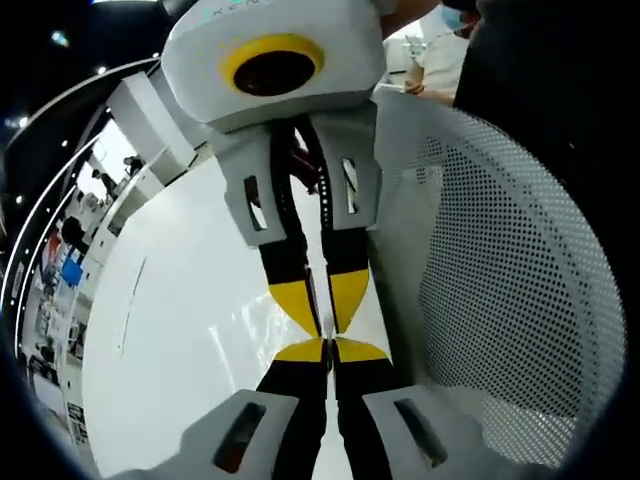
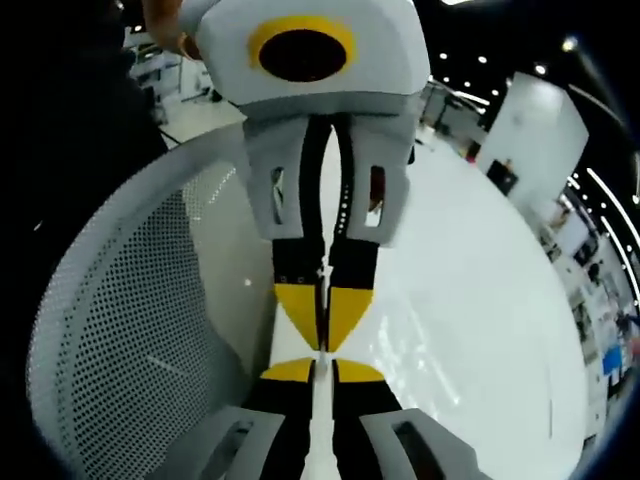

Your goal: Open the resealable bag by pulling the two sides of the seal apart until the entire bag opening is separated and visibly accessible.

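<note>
My two grippers meet tip to tip over a white table. In the left gripper view my left gripper (image 1: 328,352) rises from the bottom with its yellow-tipped jaws pressed together. The right gripper (image 1: 327,303) comes down from above, also shut. In the right gripper view my right gripper (image 2: 322,368) is shut, and a thin pale strip of the resealable bag (image 2: 314,430) runs edge-on between its jaws. The left gripper (image 2: 322,318) faces it from above, shut on the same thin film. The rest of the bag is too clear and thin to make out.
A white perforated mesh wall (image 1: 500,300) curves close beside the grippers, also seen as the mesh wall (image 2: 130,320) in the other view. The glossy white table (image 1: 180,330) stretches away on the open side. A person (image 1: 440,60) stands behind.
</note>
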Demonstrator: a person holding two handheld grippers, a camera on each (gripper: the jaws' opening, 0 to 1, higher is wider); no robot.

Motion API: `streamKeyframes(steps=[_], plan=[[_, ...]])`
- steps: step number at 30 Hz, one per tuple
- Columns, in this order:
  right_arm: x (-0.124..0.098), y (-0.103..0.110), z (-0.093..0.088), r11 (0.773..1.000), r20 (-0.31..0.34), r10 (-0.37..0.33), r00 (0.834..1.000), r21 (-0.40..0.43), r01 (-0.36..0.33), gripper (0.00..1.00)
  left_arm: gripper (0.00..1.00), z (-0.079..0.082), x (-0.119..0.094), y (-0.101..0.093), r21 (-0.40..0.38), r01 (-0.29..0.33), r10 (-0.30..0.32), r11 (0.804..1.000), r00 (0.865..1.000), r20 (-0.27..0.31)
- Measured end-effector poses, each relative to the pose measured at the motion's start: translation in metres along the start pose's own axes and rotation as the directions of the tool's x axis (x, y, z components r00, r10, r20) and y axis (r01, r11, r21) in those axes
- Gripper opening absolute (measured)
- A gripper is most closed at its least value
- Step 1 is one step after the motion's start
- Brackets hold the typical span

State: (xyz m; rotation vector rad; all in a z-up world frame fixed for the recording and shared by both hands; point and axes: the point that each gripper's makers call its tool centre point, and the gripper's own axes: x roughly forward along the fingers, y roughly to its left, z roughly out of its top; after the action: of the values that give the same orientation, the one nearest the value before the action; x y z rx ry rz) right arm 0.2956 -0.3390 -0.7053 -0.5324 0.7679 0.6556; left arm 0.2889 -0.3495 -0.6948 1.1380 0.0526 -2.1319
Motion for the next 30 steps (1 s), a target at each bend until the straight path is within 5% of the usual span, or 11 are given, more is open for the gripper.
streamKeyframes(steps=[8,30], plan=[[0.000,-0.003,0.003,1.000,0.009,-0.016,1.000,0.004,0.016,0.00,0.00,-0.002,-0.002,0.003,-0.070,-0.020,0.021,0.997,1.000,0.009],[-0.004,-0.003,-0.014,1.000,-0.029,-0.019,0.999,0.016,0.020,0.00,0.00,0.000,-0.006,0.003,-0.112,-0.042,0.044,0.993,0.999,0.019]])
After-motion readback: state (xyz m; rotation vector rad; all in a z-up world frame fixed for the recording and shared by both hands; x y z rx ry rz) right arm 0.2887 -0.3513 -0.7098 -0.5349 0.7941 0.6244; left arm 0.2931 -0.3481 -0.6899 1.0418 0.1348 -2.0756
